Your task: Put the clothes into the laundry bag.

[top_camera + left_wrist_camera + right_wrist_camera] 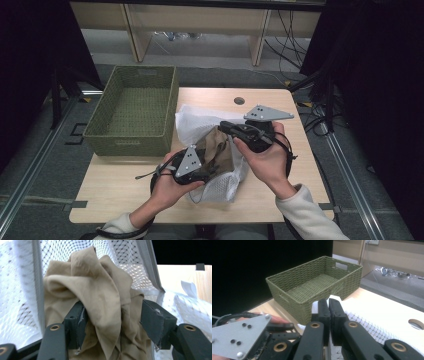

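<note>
- High view: a white net bag (pixel 220 185) is seen on the table (pixel 115 195), just right of the green basket (pixel 132 107).
- A tan cloth (pixel 217 147) is tucked in the mouth of the bag.
- The left gripper (pixel 113 322) is seen in the bag; its jaws are apart, with the cloth between them.
- The right gripper (pixel 329 312) is pinched together on the bag's edge.
</note>
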The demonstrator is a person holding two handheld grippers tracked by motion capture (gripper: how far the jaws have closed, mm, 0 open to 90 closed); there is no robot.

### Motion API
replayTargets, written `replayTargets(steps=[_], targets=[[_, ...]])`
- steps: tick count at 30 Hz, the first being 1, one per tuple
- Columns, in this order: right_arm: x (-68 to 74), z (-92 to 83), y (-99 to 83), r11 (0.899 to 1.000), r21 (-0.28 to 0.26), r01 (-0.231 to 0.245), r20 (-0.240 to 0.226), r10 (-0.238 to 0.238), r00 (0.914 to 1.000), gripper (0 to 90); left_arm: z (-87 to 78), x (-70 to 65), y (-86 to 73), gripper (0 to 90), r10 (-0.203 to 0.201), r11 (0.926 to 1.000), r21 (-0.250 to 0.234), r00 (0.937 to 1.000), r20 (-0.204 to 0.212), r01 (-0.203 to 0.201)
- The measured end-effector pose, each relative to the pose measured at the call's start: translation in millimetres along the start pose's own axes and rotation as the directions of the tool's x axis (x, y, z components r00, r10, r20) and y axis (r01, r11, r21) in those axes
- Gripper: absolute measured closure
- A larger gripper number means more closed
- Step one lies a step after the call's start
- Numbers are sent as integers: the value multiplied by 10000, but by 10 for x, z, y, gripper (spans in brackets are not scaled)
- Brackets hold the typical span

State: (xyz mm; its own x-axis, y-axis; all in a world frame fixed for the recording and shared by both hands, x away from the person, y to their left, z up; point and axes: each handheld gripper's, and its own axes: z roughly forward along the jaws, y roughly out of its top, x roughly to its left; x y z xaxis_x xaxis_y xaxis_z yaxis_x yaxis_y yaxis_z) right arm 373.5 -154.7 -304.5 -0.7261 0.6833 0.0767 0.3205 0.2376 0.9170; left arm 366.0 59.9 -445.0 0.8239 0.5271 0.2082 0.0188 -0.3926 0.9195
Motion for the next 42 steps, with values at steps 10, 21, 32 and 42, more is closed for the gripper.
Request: replayTargets(steps=[10,21,32,42], targets=[[4,0,2,9999,39,124,59,-124,9999,896,-101,74,-4,721,-74,9985,-549,9993,-377,54],[-1,17,-3,9998,17,188,-98,-188,9998,897,79,66,-1,852,-174,9996,-244,9992,-366,165],[-5,18,-13,9998,117,176,-3,-176,9998,897,359,107,-48,865,-166,9998,72,9997,-165,167],[12,24,-59,9993,380,11,-32,-9,10000,897,428,118,-82,766,-779,9960,452,9968,202,769]])
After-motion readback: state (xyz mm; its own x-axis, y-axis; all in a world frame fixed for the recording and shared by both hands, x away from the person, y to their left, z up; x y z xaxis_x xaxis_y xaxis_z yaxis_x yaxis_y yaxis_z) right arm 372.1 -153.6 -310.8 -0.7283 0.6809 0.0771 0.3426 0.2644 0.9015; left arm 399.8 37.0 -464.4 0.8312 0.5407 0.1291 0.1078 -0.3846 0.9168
